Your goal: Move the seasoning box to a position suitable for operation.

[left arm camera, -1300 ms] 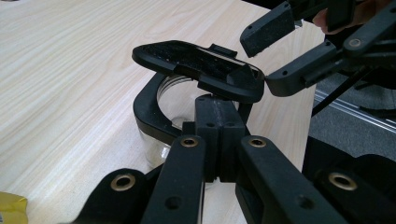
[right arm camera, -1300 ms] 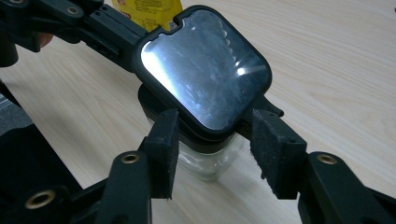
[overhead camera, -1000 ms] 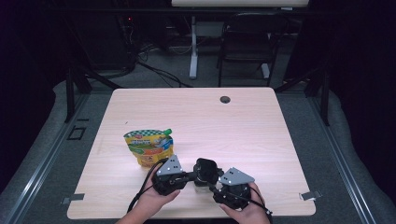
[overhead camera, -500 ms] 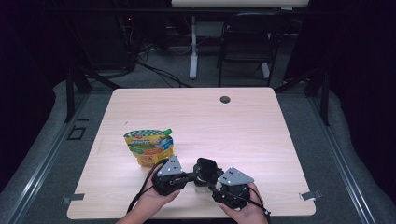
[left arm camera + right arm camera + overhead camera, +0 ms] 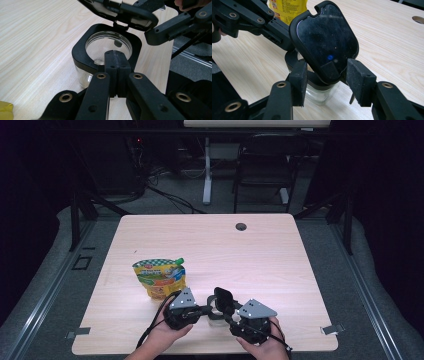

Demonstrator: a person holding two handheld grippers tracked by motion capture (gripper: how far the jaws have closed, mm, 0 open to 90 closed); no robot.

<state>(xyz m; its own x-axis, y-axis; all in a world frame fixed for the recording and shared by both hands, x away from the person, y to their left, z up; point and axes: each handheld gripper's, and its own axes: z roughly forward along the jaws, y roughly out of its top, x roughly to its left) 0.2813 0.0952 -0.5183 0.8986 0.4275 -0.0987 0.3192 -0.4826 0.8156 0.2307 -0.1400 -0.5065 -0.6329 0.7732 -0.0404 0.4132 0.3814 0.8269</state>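
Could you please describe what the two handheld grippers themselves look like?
Both the left claw and right claw are black, each topped by a grey three-cornered plate, with black cables trailing back. Their linkage arms carry brass-coloured pivot rings, and the right claw's pads are black and rough-textured.

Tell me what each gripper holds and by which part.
The left gripper is shut on the black rim of the glass jar. The right gripper straddles the raised hinged lid, its jaws just closing, pads not clearly pressing.
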